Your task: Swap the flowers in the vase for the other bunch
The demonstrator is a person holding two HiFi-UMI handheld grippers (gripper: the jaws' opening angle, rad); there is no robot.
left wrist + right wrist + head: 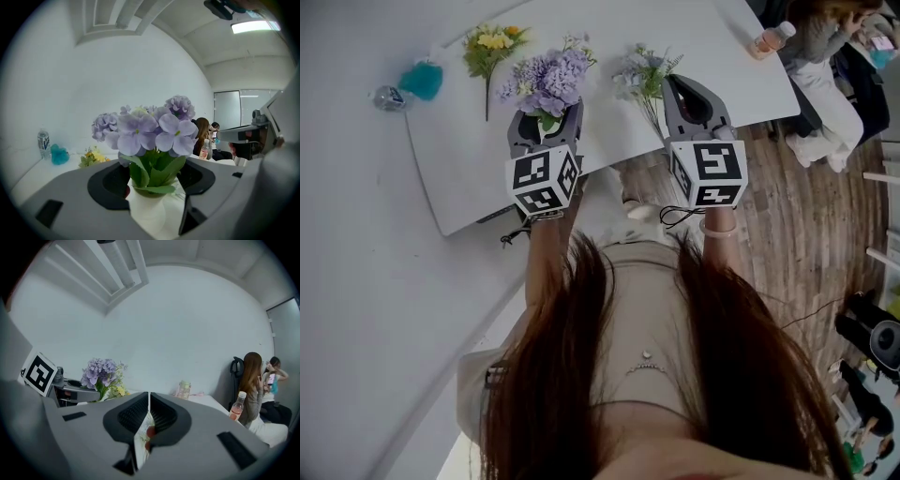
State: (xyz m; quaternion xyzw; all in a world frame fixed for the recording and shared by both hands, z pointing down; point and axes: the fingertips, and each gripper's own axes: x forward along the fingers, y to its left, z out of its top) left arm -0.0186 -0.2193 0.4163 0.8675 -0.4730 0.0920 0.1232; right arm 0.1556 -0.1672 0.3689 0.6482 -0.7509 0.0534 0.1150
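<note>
Two grey grippers reach out over a white table [459,178], each with one cube of black and white squares on its back. The left gripper [549,119] has its jaws wide apart with the one vase [149,208] standing between them. The dark pads sit close on both sides but do not squeeze it. The vase is white, smooth and round, and it holds one bunch of purple flowers [548,80] with green leaves. The right gripper [673,84] has its jaws pressed together with nothing in them. Just beside it lies a second bunch [645,70], pale purple with thin stems, flat on the table.

A third bunch [492,45] – yellow, with one long stem – lies further off, so that makes three bunches. Past it sit one fluffy teal thing [422,81] and one small clear bottle [389,97]. A second bottle [771,37], with pink drink in it, stands on the far right corner. Two people [255,385] sit behind the table
</note>
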